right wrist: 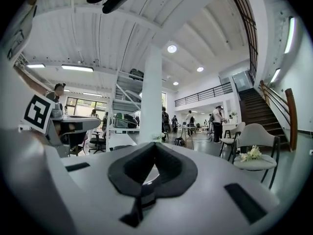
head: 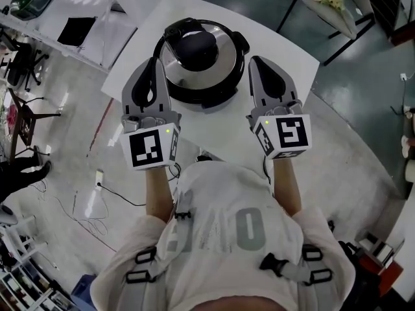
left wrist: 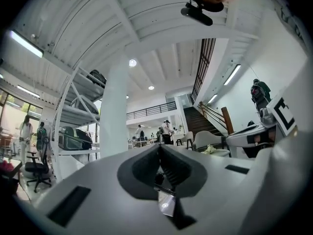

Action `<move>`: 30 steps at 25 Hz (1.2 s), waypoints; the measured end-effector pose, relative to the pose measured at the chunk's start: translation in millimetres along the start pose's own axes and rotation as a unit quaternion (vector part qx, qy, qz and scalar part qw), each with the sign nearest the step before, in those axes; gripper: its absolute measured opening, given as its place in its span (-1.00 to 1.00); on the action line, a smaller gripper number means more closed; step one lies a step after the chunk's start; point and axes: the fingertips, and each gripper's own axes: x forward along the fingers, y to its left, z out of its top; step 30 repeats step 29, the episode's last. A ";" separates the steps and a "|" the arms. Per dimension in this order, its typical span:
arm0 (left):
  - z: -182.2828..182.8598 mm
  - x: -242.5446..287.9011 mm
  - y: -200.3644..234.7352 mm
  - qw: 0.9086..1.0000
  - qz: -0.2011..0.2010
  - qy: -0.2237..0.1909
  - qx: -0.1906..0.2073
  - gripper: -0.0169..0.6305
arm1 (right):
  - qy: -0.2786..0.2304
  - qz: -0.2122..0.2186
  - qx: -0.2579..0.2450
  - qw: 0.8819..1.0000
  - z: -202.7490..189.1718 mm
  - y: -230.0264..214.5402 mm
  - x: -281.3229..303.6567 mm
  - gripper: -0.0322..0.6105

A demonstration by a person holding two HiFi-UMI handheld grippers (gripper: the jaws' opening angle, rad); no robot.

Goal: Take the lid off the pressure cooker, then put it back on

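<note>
A person (head: 220,238) is holding two closed claws either side of a lidded pressure cooker (head: 224,91) on a white table (head: 285,54).
The cooker is standing upright toward the table's far end. It is round, with no clear long axis. Its glossy black body is ringing a shiny metal lid (head: 220,67), which is sitting on top, facing up, with a domed black knob (head: 196,46) at its centre. The left claw (head: 155,61) and right claw (head: 257,61), in smooth grey plastic, are pointing away from the person, just beside the pot, with their jaws pressed together and gripping nothing.

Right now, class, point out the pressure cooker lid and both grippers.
pressure cooker lid (head: 224,69), head view, steel dome.
left gripper (head: 155,61), head view, closed jaw tips.
right gripper (head: 255,60), head view, closed jaw tips.
</note>
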 end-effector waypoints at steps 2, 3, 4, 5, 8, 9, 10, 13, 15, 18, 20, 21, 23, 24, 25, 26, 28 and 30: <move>-0.9 0.3 -0.4 1.000 0.000 -0.001 0.000 -0.89 | 0.003 0.004 -0.003 1.000 -2.8 2.9 0.0 -0.87; -1.1 0.5 -0.5 1.000 0.000 -0.001 0.000 -0.89 | 0.004 0.006 -0.005 1.000 -3.3 4.0 0.0 -0.87; -1.4 0.6 -0.7 1.000 0.000 -0.001 -0.001 -0.89 | 0.005 0.008 -0.006 1.000 -3.3 4.7 0.1 -0.87; -1.7 0.8 -0.8 1.000 -0.001 -0.001 -0.002 -0.89 | 0.006 0.010 -0.008 1.000 -3.1 4.9 0.2 -0.87; -2.8 1.2 -1.9 1.000 -0.002 0.000 -0.003 -0.89 | 0.005 0.011 -0.002 1.000 -2.6 2.7 0.3 -0.87; -2.8 1.4 -2.3 1.000 -0.002 0.001 -0.002 -0.89 | 0.006 0.012 0.001 1.000 -2.7 1.5 0.1 -0.87; -2.6 1.6 -2.5 1.000 -0.002 0.001 -0.002 -0.89 | 0.007 0.011 0.002 1.000 -3.1 0.4 0.0 -0.87; -2.9 3.2 -0.2 1.000 -0.001 0.001 -0.002 -0.89 | 0.011 0.011 0.002 1.000 -6.7 -0.3 1.3 -0.87; -3.9 4.6 1.8 1.000 -0.002 0.002 -0.002 -0.89 | 0.014 0.011 -0.001 1.000 -8.6 0.2 3.0 -0.87; -4.0 6.0 1.1 1.000 -0.004 0.003 0.000 -0.89 | 0.016 0.010 -0.004 1.000 -8.3 -0.6 3.3 -0.87; -3.7 6.4 -0.6 1.000 -0.005 0.005 0.004 -0.89 | 0.017 0.010 -0.005 1.000 -8.3 -1.6 2.6 -0.87; -3.7 6.8 -1.4 1.000 -0.006 0.006 0.006 -0.89 | 0.017 0.010 -0.005 1.000 -8.5 -2.2 2.3 -0.87; -4.0 7.5 -2.7 1.000 -0.007 0.008 0.011 -0.89 | 0.018 0.009 -0.005 1.000 -9.1 -3.4 2.3 -0.87; -4.2 7.8 -3.2 1.000 -0.008 0.008 0.012 -0.89 | 0.019 0.008 -0.005 1.000 -9.3 -3.8 2.3 -0.87; -4.4 7.9 -3.7 1.000 -0.008 0.008 0.013 -0.89 | 0.019 0.008 -0.006 1.000 -9.4 -4.2 2.1 -0.87; -4.7 7.9 -4.2 1.000 -0.009 0.008 0.013 -0.89 | 0.020 0.007 -0.008 1.000 -9.6 -4.6 1.8 -0.87; -5.6 7.5 -5.6 1.000 -0.009 0.009 0.013 -0.89 | 0.021 0.007 -0.010 1.000 -10.4 -5.6 0.7 -0.87; -6.2 7.3 -6.4 1.000 -0.009 0.009 0.013 -0.89 | 0.021 0.007 -0.011 1.000 -11.0 -6.2 0.0 -0.87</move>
